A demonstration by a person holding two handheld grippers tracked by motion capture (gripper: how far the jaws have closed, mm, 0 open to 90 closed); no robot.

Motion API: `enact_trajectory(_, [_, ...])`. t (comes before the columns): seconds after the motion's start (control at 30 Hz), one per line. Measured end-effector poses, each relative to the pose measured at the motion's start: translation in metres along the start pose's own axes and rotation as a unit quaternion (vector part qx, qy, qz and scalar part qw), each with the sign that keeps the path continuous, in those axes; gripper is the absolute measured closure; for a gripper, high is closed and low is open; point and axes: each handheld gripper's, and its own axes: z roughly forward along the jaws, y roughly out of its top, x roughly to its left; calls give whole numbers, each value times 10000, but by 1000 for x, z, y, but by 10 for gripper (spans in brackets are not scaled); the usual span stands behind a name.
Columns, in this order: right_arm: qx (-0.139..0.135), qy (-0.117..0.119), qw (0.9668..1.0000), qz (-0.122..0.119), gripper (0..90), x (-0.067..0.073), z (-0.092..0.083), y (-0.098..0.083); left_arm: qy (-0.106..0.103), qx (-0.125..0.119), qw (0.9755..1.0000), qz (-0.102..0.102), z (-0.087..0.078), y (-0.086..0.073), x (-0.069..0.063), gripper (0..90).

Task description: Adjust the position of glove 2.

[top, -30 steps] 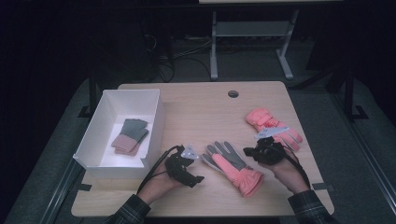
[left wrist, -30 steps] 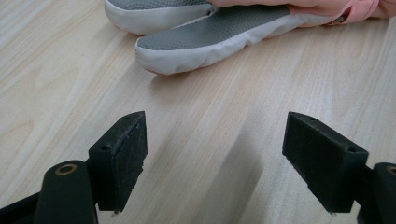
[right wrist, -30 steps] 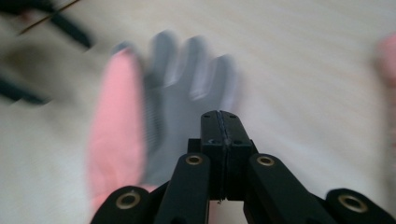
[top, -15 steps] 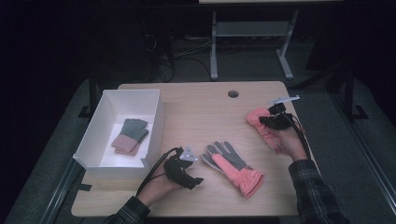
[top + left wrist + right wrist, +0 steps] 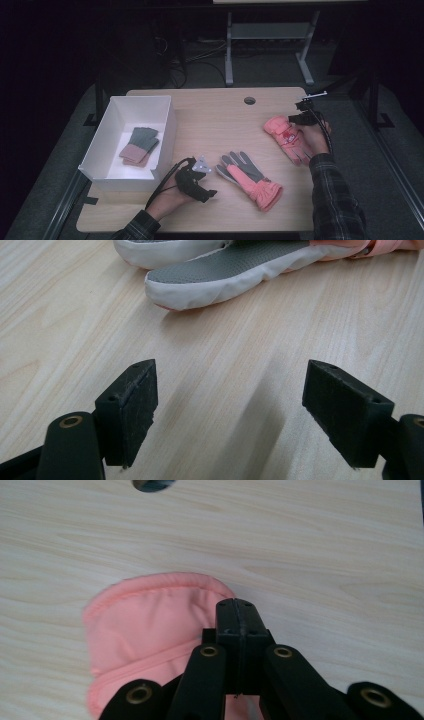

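R gripper [image 5: 235, 615] closed, empty, over pink glove [image 5: 150, 630]; L gripper [image 5: 230, 410] wide open, empty.

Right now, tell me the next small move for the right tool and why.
Probably open the right tool: its jaws are pressed shut with nothing between them, poised over the cuff of the pink glove, which lies flat on the table. It must open before it can grasp.

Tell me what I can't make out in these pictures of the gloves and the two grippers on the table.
- Right gripper, right gripper view: jaws shut over the pink glove; whether cloth is pinched between them is hidden by the jaws themselves.
- Pink glove: its printed patch in the high view is too small to read.
- Grey-palmed glove, left gripper view: cut off by the top edge.
- Folded gloves in the white box, high view: their number is too small to tell.
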Motion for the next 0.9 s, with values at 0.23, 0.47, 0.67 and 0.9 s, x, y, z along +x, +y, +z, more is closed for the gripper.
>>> enact_trajectory(0.23, [136, 160, 9997, -118, 900, 7, 4, 1, -20, 38, 10000, 18, 1, 0, -1, 219])
enact_trajectory(0.47, [256, 475, 9972, -524, 900, 32, 5, -3, -4, 36, 10000, 22, -1, 0, 0, 219])
enact_trajectory(0.67, [447, 616, 9926, -950, 900, 55, 7, -9, -17, 32, 10000, 16, -1, 0, -1, 219])
enact_trajectory(0.9, [498, 802, 9879, -1232, 900, 72, 0, -21, -19, 15, 10000, 7, -1, 0, 0, 219])
